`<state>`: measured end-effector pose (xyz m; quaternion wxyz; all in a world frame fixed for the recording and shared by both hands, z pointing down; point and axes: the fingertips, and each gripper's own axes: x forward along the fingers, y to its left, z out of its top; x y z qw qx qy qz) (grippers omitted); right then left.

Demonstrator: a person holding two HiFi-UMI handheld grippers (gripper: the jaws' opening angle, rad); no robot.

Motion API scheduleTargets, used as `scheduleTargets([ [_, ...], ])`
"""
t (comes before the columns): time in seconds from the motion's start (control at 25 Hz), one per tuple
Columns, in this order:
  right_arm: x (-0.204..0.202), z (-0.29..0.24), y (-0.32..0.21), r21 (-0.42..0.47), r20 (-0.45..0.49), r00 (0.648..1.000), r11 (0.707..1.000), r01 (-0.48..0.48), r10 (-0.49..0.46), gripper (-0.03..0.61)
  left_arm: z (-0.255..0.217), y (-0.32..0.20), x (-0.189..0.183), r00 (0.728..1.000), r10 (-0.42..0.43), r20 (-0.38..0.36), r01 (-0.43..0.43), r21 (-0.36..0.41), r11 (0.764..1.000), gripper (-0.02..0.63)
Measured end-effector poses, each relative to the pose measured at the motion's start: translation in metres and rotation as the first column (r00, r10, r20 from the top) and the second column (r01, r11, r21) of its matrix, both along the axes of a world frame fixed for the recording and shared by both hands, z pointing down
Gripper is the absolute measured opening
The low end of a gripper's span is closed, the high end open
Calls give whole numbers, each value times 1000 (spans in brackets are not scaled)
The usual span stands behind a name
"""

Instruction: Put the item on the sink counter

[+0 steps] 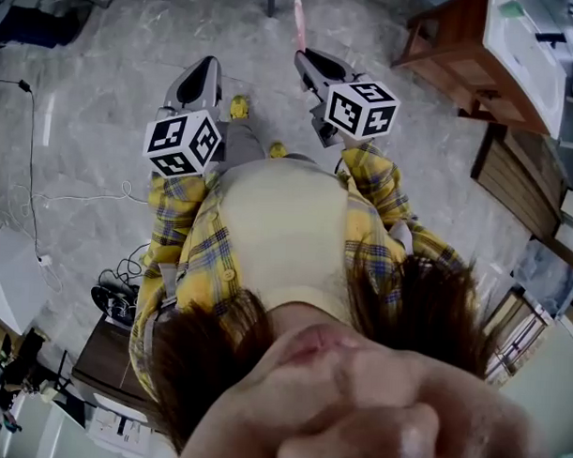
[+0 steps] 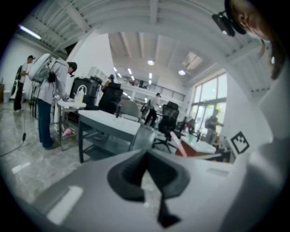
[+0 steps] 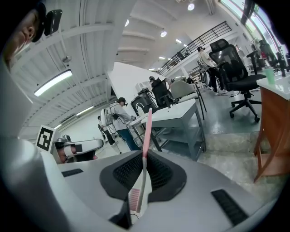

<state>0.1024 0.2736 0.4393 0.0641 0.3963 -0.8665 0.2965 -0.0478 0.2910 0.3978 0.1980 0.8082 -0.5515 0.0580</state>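
While your right gripper (image 3: 144,155) is clenched on the pink toothbrush (image 3: 147,130), its handle sticking out past the jaws, your left gripper (image 2: 147,156) is pinched together, empty; the sink bench (image 1: 519,64) stands well apart, to your right.

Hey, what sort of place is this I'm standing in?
Probably a big open-plan workshop or office hall: a grey desk, a black office chair, a balcony railing overhead and a polished stone floor.
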Motion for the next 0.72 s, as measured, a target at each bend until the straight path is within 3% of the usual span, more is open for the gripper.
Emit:
scheduleTargets([
  [0.72, -51, -11, -123, 8, -41, 993, 994, -108, 108, 35, -7, -142, -53, 993, 107, -58, -106, 18, 994, 5],
])
